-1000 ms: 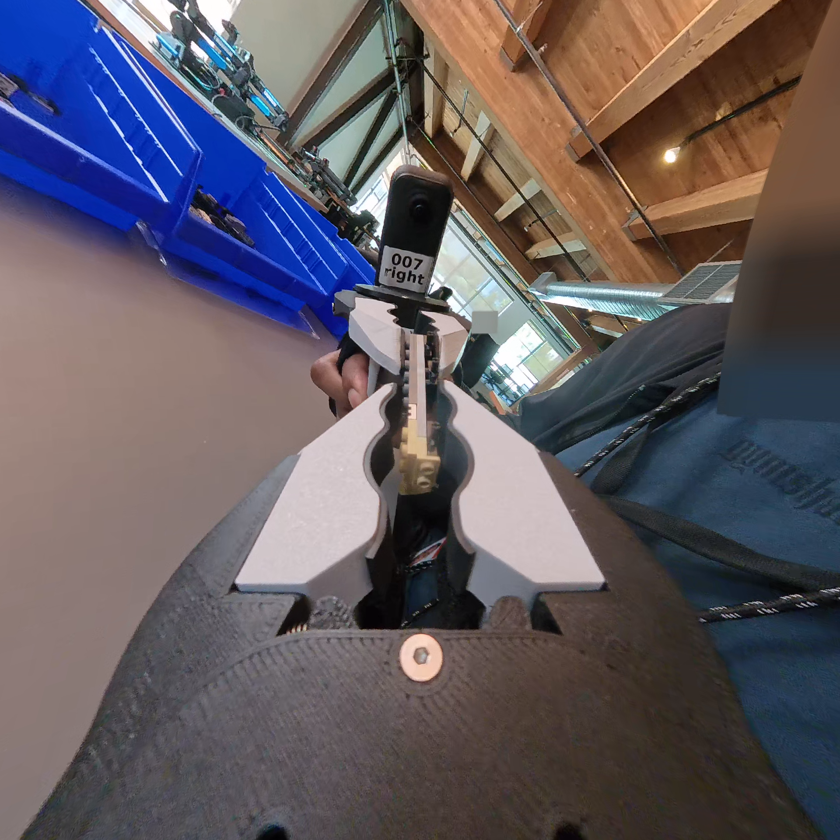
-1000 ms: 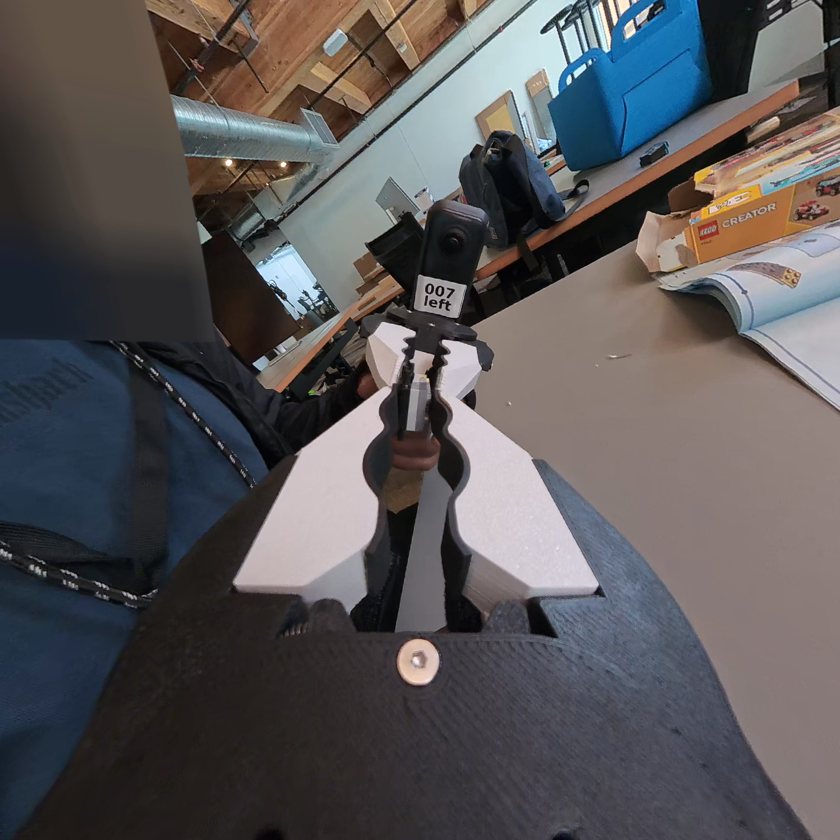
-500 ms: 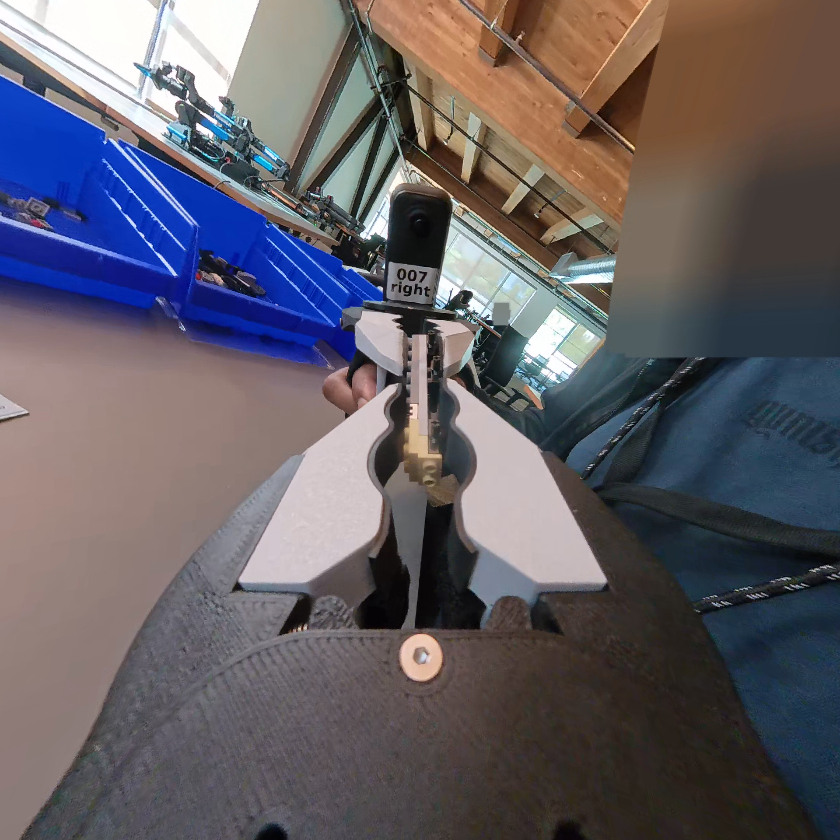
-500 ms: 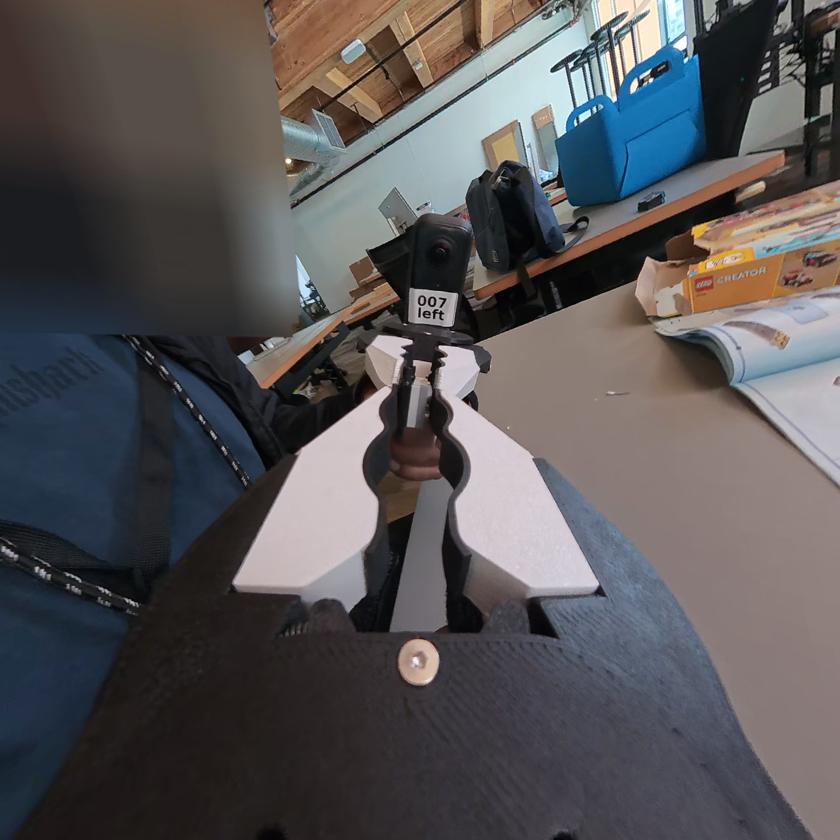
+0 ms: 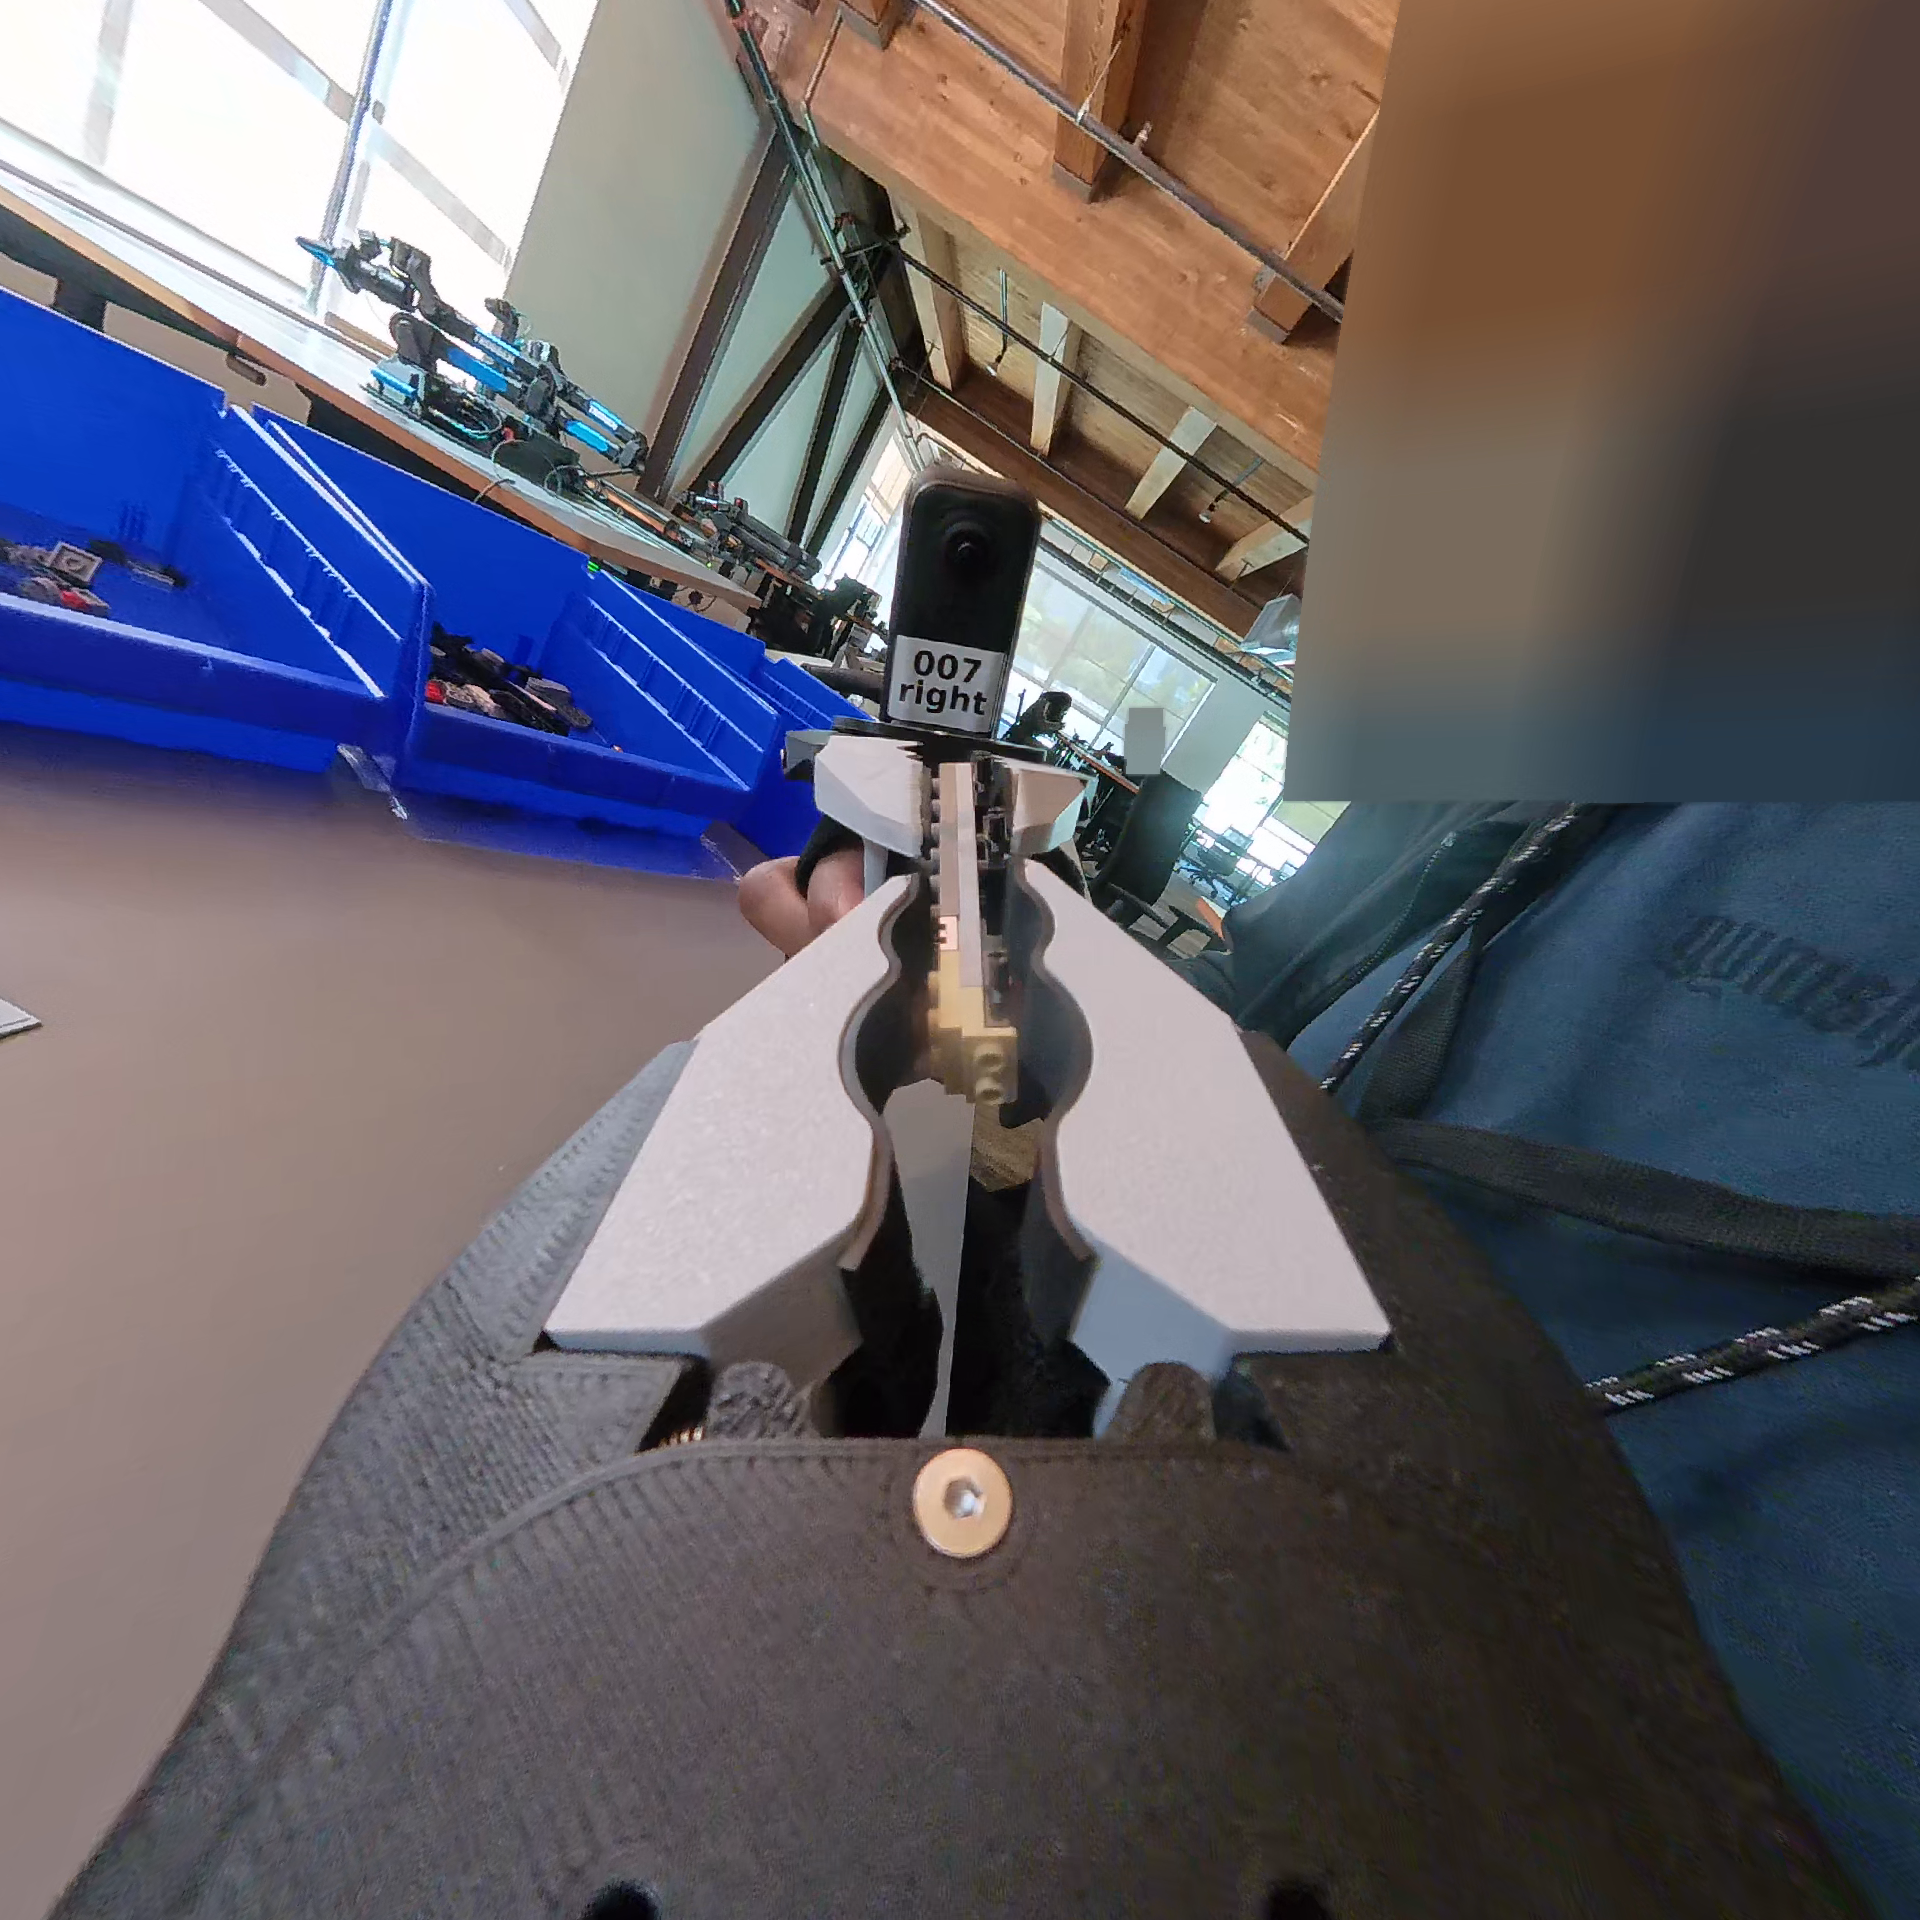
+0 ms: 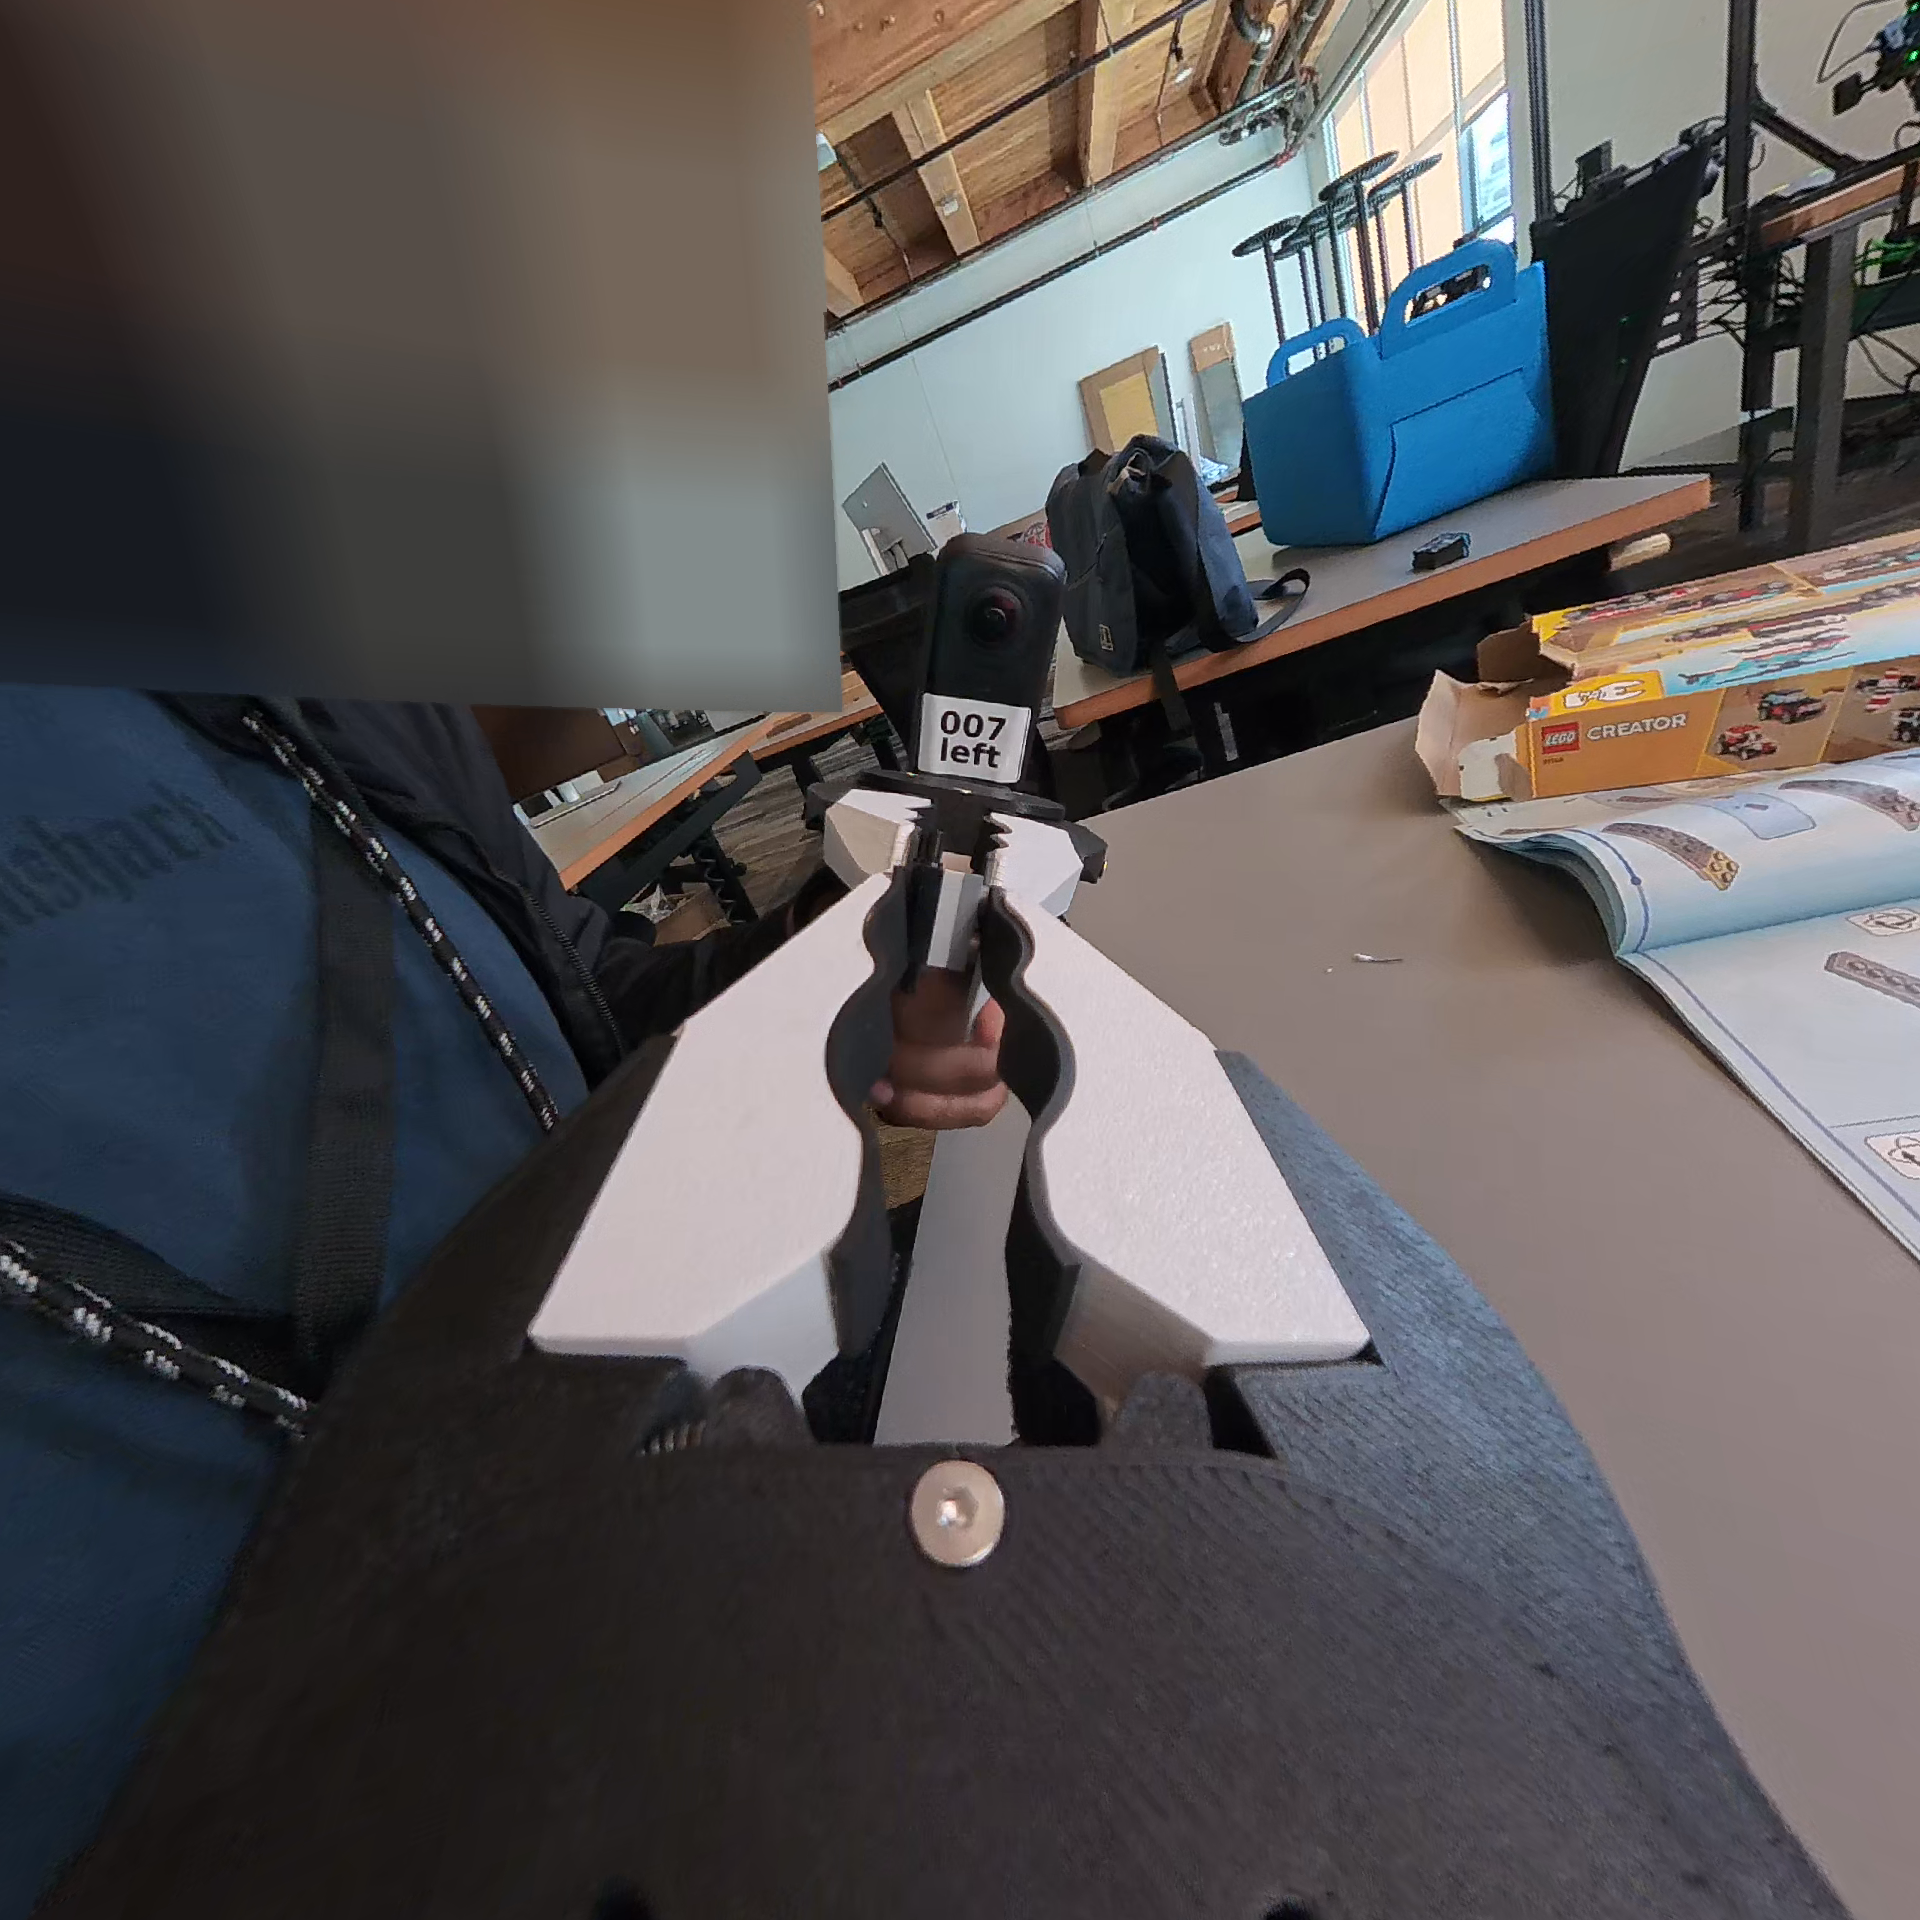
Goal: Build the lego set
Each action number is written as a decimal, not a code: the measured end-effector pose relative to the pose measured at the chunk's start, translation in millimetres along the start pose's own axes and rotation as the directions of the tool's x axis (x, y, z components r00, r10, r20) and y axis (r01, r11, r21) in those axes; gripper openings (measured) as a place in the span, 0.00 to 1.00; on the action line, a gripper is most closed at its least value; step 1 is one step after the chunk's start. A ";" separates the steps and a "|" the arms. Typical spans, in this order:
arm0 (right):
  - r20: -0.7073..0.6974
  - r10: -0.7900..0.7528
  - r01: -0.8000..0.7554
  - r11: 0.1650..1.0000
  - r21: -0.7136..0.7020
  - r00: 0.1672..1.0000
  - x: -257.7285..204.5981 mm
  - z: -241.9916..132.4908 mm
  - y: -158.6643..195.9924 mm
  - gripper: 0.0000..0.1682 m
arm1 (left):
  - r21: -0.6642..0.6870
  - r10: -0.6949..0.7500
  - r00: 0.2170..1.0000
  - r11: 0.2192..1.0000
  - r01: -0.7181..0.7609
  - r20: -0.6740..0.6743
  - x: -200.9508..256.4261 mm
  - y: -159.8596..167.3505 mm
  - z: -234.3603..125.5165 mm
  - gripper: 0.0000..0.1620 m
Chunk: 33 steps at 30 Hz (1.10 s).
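My left gripper (image 5: 961,914) and my right gripper (image 6: 951,914) face each other tip to tip above the grey table (image 5: 312,1091). Both are shut on one small lego assembly. In the left wrist view it shows as a tan brick (image 5: 977,1044) joined to a thin grey plate (image 5: 964,883) that runs on into the right gripper (image 5: 935,821). In the right wrist view only a grey plate edge (image 6: 951,925) shows between my fingers, with the left gripper (image 6: 951,847) right behind it. A hand (image 6: 940,1075) holds the left gripper.
Blue bins (image 5: 229,644) with loose lego parts (image 5: 499,691) stand at the table's far edge. An open lego box (image 6: 1683,717) and an open instruction booklet (image 6: 1745,935) lie on the right wrist view's right side. The person's blue hoodie (image 5: 1662,1039) is close beside both grippers. The grippers are tip to tip, or close to it.
Both grippers have tilted together toward level, so the table and bins sit flatter in view. They stay tip to tip on the lego assembly.
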State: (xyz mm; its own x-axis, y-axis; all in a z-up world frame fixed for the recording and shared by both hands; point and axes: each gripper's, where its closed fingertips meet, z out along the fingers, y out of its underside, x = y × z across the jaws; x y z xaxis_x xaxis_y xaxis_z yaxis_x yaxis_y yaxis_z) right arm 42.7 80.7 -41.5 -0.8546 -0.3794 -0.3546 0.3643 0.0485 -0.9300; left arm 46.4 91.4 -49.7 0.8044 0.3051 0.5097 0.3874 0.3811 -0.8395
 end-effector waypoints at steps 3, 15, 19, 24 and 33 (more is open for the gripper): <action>0.005 -0.017 0.017 1.000 0.006 1.000 -3.9 0.2 -2.0 0.08 | 0.000 0.028 1.000 1.000 -0.028 -0.002 2.8 -1.3 0.3 0.08; 0.076 -0.153 0.157 0.986 -0.051 0.985 -23.8 2.0 3.5 0.09 | -0.137 0.367 0.930 0.922 -0.363 0.005 17.0 6.1 -3.4 0.08; 0.058 -0.226 0.231 0.966 -0.116 0.972 -22.9 1.5 9.5 0.09 | -0.186 0.420 0.908 0.893 -0.411 0.010 15.2 11.5 -4.5 0.08; 0.053 -0.267 0.273 0.944 -0.188 0.962 -21.5 0.4 16.7 0.09 | -0.248 0.498 0.867 0.843 -0.478 0.019 11.7 17.9 -5.1 0.08; 0.089 -0.256 0.269 0.944 -0.191 0.963 -26.5 -0.8 20.1 0.08 | -0.272 0.565 0.825 0.795 -0.542 0.008 14.8 21.7 -3.0 0.08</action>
State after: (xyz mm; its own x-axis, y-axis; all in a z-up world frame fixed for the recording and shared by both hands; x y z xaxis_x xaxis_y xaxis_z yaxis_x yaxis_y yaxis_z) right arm 72.4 92.5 -50.9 -0.8831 -0.4596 -0.0946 0.0436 0.1204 -0.9918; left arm 68.1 101.5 -60.9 0.8790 0.4739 -0.0522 -0.0053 -0.0998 -0.9950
